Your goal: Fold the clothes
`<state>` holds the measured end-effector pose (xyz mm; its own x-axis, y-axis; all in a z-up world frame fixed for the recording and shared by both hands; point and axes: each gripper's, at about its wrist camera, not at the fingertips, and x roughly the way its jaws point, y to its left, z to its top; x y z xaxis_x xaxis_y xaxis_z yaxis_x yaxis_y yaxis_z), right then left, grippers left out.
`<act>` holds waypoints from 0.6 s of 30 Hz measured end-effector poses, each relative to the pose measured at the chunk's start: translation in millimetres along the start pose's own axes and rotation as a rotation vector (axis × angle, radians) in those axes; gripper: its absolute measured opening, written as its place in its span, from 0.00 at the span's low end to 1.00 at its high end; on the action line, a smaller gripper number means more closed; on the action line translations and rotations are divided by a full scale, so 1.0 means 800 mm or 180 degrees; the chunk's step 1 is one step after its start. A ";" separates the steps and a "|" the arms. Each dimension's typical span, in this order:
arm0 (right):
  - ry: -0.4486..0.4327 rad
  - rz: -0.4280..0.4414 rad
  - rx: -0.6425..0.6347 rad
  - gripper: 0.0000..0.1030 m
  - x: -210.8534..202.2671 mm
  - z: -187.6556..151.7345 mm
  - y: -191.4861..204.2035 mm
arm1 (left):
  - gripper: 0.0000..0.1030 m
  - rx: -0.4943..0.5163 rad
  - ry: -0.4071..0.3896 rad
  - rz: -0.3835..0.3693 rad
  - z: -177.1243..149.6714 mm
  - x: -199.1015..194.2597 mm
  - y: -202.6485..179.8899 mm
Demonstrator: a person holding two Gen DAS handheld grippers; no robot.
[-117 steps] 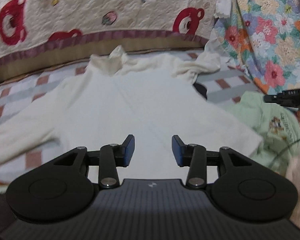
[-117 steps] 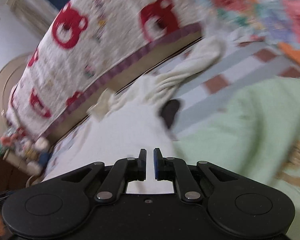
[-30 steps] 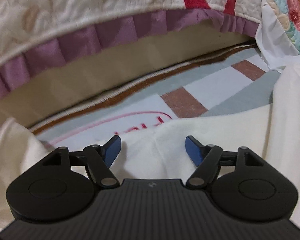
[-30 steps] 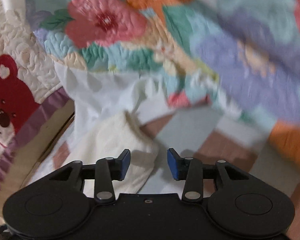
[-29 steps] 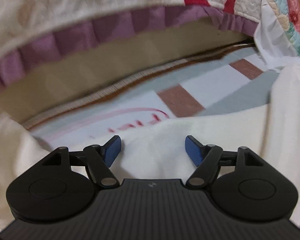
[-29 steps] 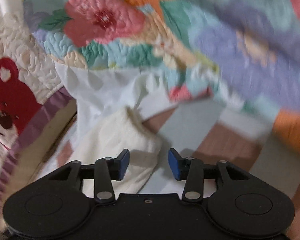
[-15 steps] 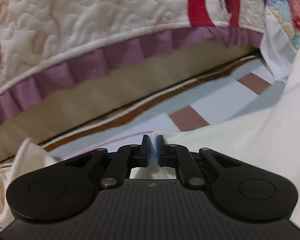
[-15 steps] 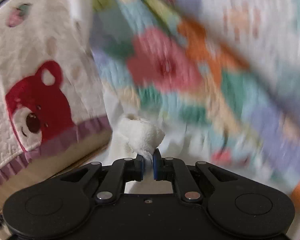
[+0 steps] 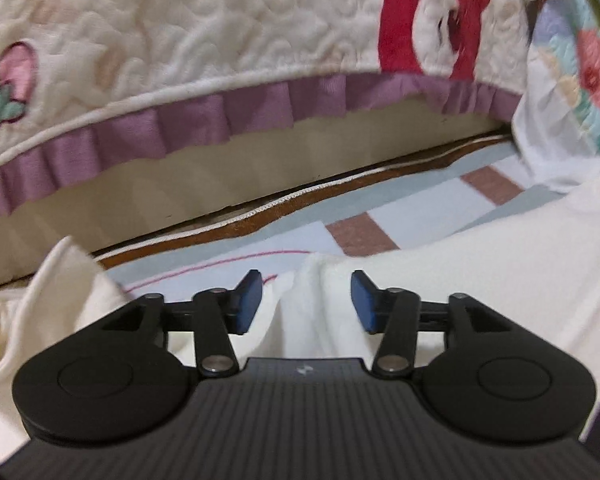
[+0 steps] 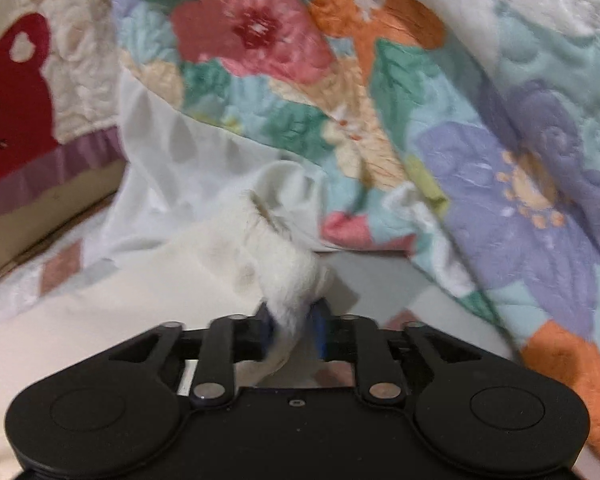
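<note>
A bed is covered by a checked sheet (image 9: 400,216) in pale blue, white and brown squares, edged with a brown band. A cream garment (image 9: 480,264) is spread directly on the sheet, with one sleeve end (image 10: 288,276) seen lifted off it. A floral quilt (image 10: 480,140) is heaped along one side, and a bear-print quilt with a purple frill (image 9: 220,116) is draped along the far edge.

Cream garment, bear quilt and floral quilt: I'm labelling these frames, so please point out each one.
cream garment (image 9: 452,280): left wrist view, on its flat body right of the fingers.
bear quilt (image 9: 220,32): left wrist view, on its cream stitched face.
floral quilt (image 10: 256,28): right wrist view, on the pink flower.
</note>
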<state>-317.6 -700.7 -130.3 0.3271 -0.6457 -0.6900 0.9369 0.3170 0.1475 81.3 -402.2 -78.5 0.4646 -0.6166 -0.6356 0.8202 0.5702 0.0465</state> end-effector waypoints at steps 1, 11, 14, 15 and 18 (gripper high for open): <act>-0.0002 -0.0065 0.0032 0.37 -0.002 0.001 -0.003 | 0.47 0.0000 0.0019 -0.0048 -0.005 -0.009 0.001; 0.0181 -0.0128 0.0120 0.47 -0.015 0.009 -0.004 | 0.48 0.0071 0.0408 -0.0193 -0.089 -0.100 0.050; 0.0030 -0.0022 0.0160 0.49 -0.039 0.013 -0.006 | 0.50 0.0089 0.0479 -0.0142 -0.112 -0.135 0.080; 0.0002 0.0022 0.0135 0.49 -0.045 0.015 -0.003 | 0.52 0.0059 0.0483 -0.0070 -0.119 -0.145 0.095; -0.0116 0.0079 -0.0076 0.49 -0.064 0.022 0.020 | 0.54 -0.0035 0.0496 0.0151 -0.142 -0.174 0.143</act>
<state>-317.5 -674.6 -79.9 0.3549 -0.6622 -0.6599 0.9254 0.3494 0.1470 72.3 -190.0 -72.2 0.4447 -0.4977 -0.7447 0.7945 0.6031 0.0713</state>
